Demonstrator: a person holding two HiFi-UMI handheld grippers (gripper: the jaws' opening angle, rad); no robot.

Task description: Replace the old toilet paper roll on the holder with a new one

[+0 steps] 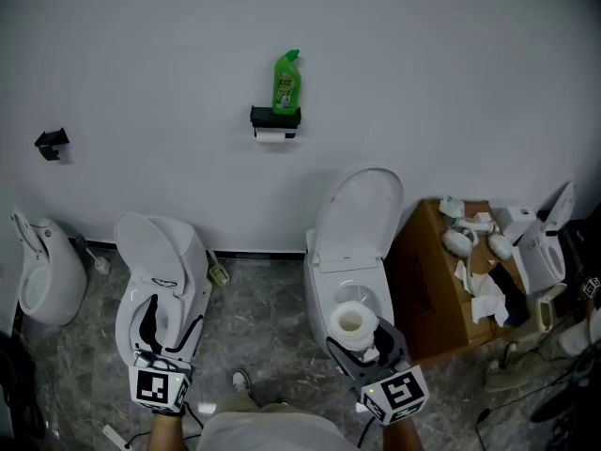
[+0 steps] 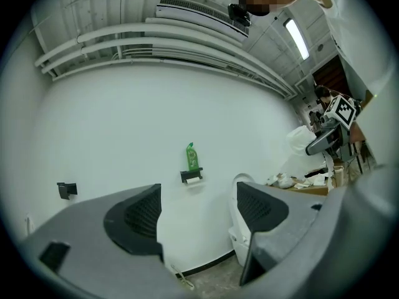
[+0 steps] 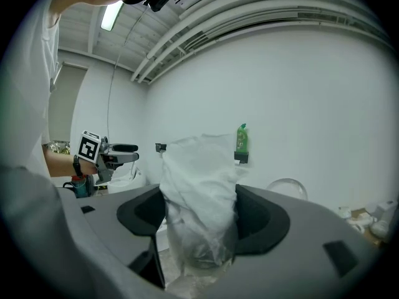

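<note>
White roll point(image 3: 199, 185) clamped in my right tongs point(image 3: 201, 215), left tongs point(image 2: 196, 212) released and empty, holder point(image 1: 275, 118) with old roll point(image 1: 272, 135) well ahead of both on the wall; risk: the soft, crumpled roll slips out if that clamp relaxes mid-reach.

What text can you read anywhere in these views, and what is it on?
"AXE": on the green bottle standing on the wall holder.
Smaller print on that bottle's label: too small to read.
Marker cubes: square patterns only, no words.
Nothing else is readable.
</note>
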